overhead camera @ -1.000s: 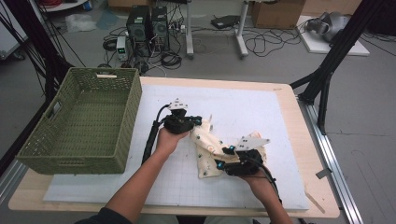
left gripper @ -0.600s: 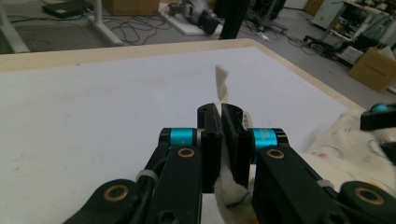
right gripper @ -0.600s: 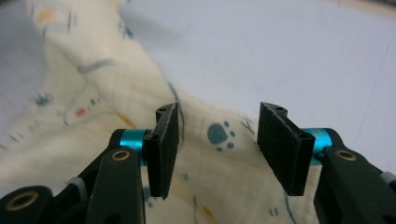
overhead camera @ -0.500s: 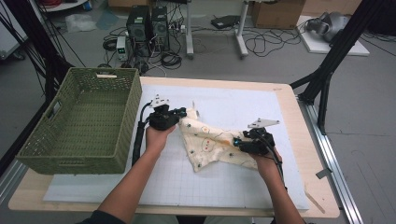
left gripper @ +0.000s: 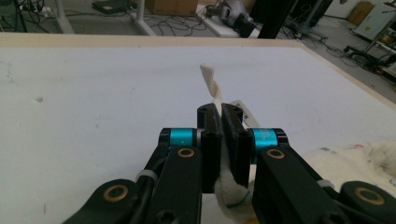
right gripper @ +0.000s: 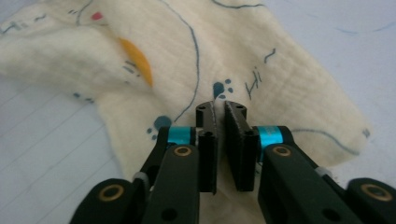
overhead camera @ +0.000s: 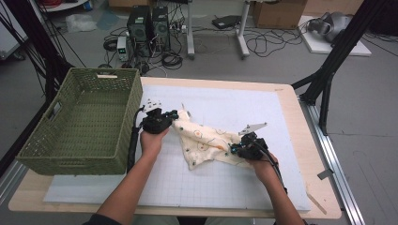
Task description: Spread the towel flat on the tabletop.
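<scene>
cream printed cloth (overhead camera: 206, 145) lying crumpled near the middle of the white mat (overhead camera: 281, 108), stretched from 10 o'clock to 4 o'clock between the two tools. green basket (overhead camera: 75, 154) sitting at 9 o'clock, just beside the left hand.

left gripper (overhead camera: 174, 116) clamped tight on the cloth's 10 o'clock corner; in the left gripper view (left gripper: 221, 109) a twisted tip of fabric (left gripper: 210, 81) poking out past the narrow pads toward 12 o'clock. right gripper (overhead camera: 233, 150) at the 4 o'clock edge, jaws just now closing down to a slit; in the right gripper view (right gripper: 219, 108) seemingly nipping a thin layer of the cloth (right gripper: 289, 93), with most of the sheet lying flat beyond.

likely trouble from here:
- losing the right-hand bite, judged shallow: a thin pinch taken from the flat, liable to slide out once pulled toward 3 o'clock.
- catching two layers instead of one at 4 o'clock, leaving a hidden fold when spreading.
- slipping at 10 o'clock too, since only a twisted corner sits in the pads; a sharp tug could strip it free.
- pulling unevenly, dragging the bunched middle sideways rather than opening it.
- snagging the trailing cable or the basket rim if swinging toward 9 o'clock.
</scene>
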### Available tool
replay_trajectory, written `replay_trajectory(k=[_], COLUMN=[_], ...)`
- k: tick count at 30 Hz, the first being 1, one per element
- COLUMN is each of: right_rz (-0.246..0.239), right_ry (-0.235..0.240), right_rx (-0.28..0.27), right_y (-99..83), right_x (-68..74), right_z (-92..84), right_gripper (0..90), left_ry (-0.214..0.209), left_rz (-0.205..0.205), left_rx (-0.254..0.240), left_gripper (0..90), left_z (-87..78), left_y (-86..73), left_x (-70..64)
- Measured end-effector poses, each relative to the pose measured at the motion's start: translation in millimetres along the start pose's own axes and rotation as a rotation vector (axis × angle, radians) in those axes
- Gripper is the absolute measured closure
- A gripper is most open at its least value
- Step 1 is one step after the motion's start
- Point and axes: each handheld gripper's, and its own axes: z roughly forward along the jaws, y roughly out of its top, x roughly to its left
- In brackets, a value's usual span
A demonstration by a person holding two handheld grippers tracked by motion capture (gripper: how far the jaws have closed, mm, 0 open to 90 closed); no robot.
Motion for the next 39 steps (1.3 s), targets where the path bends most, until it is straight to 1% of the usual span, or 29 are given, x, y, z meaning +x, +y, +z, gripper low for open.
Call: replay_trajectory(k=[1,2,3,4,5,7,8,10,12,13,14,15,16,17,18,19,20,22,23,24,26,27,28,32,33,36,38,39], right_rz=[0.005,0.002,-0.015,-0.022,-0.036,-0.055,-0.068,-0.085,-0.091,-0.081,-0.073,-0.062,-0.04,-0.013,0.005,0.024,0.042,0.071,0.083,0.087,0.094,0.09,0.088,0.036,0.025,0.01,0.0,-0.02], right_ry=[0.028,0.054,0.076,0.107,0.133,0.191,0.208,0.236,0.255,0.258,0.26,0.258,0.251,0.23,0.213,0.178,0.118,0.043,0.004,-0.01,-0.03,-0.032,-0.02,0.025,0.038,0.091,0.134,0.137], right_rx=[0.005,0.011,0.016,0.024,0.024,0.027,0.024,0.028,0.015,-0.003,-0.032,-0.074,-0.114,-0.167,-0.197,-0.224,-0.236,-0.223,-0.205,-0.189,-0.137,-0.114,-0.098,-0.039,-0.031,-0.044,-0.032,-0.022], right_y=[-1.0,-2.4,-3.9,-5.8,-8.0,-12.8,-15.0,-17.5,-17.5,-16.5,-15.0,-12.9,-10.3,-6.9,-4.9,-2.4,0.2,2.4,3.0,3.0,3.7,4.3,5.3,9.7,10.2,10.7,11.3,11.6], right_x=[1.2,3.1,5.4,9.1,12.9,20.9,25.0,31.6,34.4,34.1,32.6,29.7,26.1,20.1,15.8,10.2,2.6,-7.3,-12.8,-15.5,-19.8,-20.0,-19.4,-8.6,-5.6,1.9,8.4,12.4], right_z=[-1.2,-2.5,-4.0,-5.8,-7.2,-10.6,-11.7,-13.9,-15.8,-18.1,-21.5,-25.3,-30.1,-35.6,-38.7,-42.1,-44.3,-43.3,-39.5,-36.2,-25.2,-19.7,-14.6,1.9,4.3,7.2,8.5,9.3], right_gripper=[85.4,85.6,85.6,85.6,85.6,85.4,85.0,82.1,71.5,69.8,67.2,64.1,62.5,61.1,60.8,61.3,62.4,66.1,66.8,67.4,67.4,67.1,66.3,63.5,62.6,60.1,58.3,57.6], left_ry=[-0.002,-0.005,-0.007,-0.008,-0.001,-0.003,0.001,0.002,-0.002,-0.008,-0.013,-0.014,-0.016,-0.02,-0.022,-0.022,-0.024,-0.029,-0.031,-0.032,-0.036,-0.037,-0.038,-0.042,-0.043,-0.046,-0.047,-0.047], left_rz=[0.0,0.007,0.018,0.029,0.031,0.039,0.052,0.062,0.066,0.07,0.072,0.078,0.078,0.076,0.082,0.082,0.08,0.082,0.08,0.08,0.082,0.083,0.08,0.081,0.081,0.086,0.084,0.086], left_rx=[0.011,0.036,0.049,0.047,0.037,0.047,0.057,0.059,0.06,0.064,0.065,0.068,0.066,0.061,0.062,0.058,0.055,0.049,0.048,0.046,0.045,0.044,0.042,0.04,0.039,0.038,0.033,0.033], left_gripper=[85.8,85.7,85.5,85.5,85.5,85.4,85.3,85.3,85.3,85.4,85.3,85.3,85.3,85.3,85.3,85.2,85.2,85.1,85.1,85.0,84.9,84.8,84.8,84.8,84.8,84.8,84.6,84.5], left_z=[-0.8,-1.5,-2.4,-3.9,-6.3,-9.2,-10.6,-13.4,-16.4,-17.8,-18.9,-19.9,-21.0,-21.5,-22.5,-23.5,-23.7,-24.5,-24.6,-24.8,-24.9,-25.1,-25.3,-26.3,-26.7,-28.0,-28.6,-29.1], left_y=[-2.3,-3.4,-4.3,-4.8,-5.5,-6.7,-7.8,-11.0,-14.1,-15.2,-16.4,-17.2,-17.7,-18.0,-17.8,-17.5,-17.4,-16.9,-16.9,-16.9,-17.3,-17.4,-17.5,-17.7,-17.6,-18.2,-19.1,-19.5], left_x=[1.1,2.1,2.2,1.7,1.2,1.0,1.1,0.9,1.2,1.6,1.4,1.3,1.0,0.7,0.6,0.1,-0.1,-0.7,-1.0,-1.2,-1.3,-1.2,-1.2,-1.3,-1.4,-1.8,-2.1,-2.1])
